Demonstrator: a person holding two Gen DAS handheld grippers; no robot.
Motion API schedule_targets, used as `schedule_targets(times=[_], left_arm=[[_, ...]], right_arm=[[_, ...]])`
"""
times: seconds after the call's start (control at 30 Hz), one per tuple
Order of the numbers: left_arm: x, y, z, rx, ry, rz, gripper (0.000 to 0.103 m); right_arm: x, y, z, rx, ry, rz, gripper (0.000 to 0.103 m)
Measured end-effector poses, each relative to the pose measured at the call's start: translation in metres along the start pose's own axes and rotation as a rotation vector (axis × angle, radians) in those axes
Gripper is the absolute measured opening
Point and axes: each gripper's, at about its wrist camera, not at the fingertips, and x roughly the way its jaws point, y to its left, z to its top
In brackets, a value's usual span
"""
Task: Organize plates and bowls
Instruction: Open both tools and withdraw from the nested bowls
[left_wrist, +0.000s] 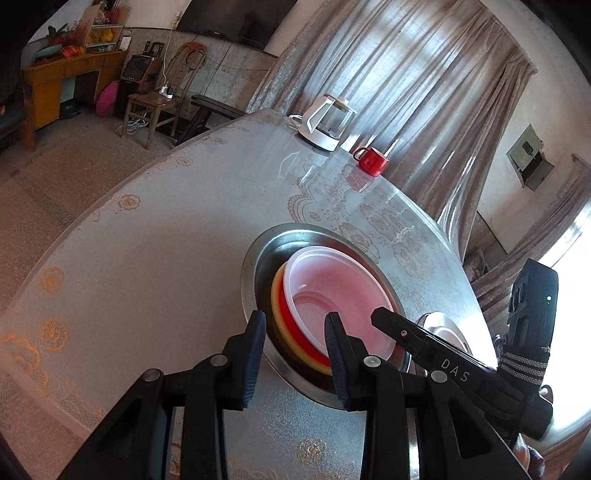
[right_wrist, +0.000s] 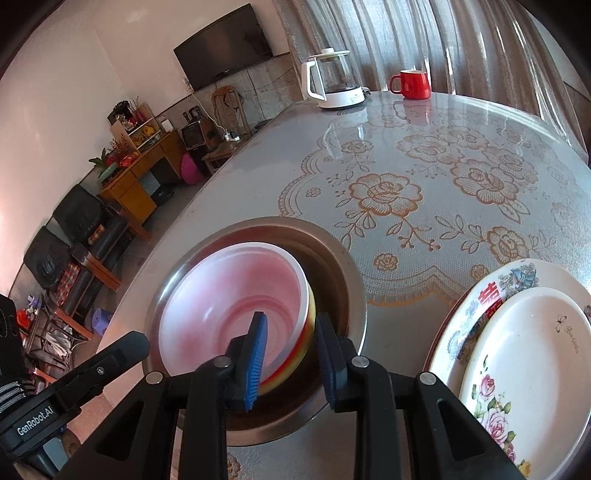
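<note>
- Now, in the left wrist view, the stack of bowls (left_wrist: 332, 295) sits nested and tilted inside the steel basin (left_wrist: 258, 254), just ahead of the left gripper (left_wrist: 295, 358).
- Its top bowl looks like thin white plastic over a red and a yellow one: light, a little flexible and likely slippery, so I judge the rim the best place to pinch, gently, since the nested bowls may slide apart.
- The left jaws stand partly spread. The near rim of the basin and the edge of the stack lie in the gap between them, but the pads press on nothing that I can see.
- The right gripper's finger (left_wrist: 402, 332) reaches in from the right side, over the far edge of the stack.
- Turning to the right wrist view, the right gripper (right_wrist: 291, 362) straddles the near rim of the stack of bowls (right_wrist: 229, 295): one pad inside the top bowl, the other outside the wall.
- Those jaws are narrowly spread, with a visible gap to the outer pad, so the rim is between them and not pinched.
- Just right of the jaws, two china plates (right_wrist: 528, 354) lie stacked on the table (right_wrist: 424, 155); they look stiff, heavier and breakable.
</note>
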Motion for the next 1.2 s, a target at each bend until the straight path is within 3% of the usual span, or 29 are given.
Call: schedule_targets(times=[0.13,0.37,0.6,1.2], left_arm=[[0.006,0.007,-0.001,-0.014,0.020,0.021,0.034],[0.010,0.011,-0.005,-0.012,0.023,0.045,0.034],[0.010,0.014,-0.008,-0.025,0.028,0.046,0.040],[0.005,0.020,-0.013,-0.018,0.015,0.070,0.045]], right_arm=[[0.006,0.005,0.000,-0.059,-0.012,-0.050,0.016],[0.008,0.006,0.002,-0.075,-0.019,-0.072,0.016],[0.000,0.003,-0.001,-0.034,-0.030,-0.011,0.027],[-0.032,-0.019,-0.012,0.071,-0.088,0.050,0.030]])
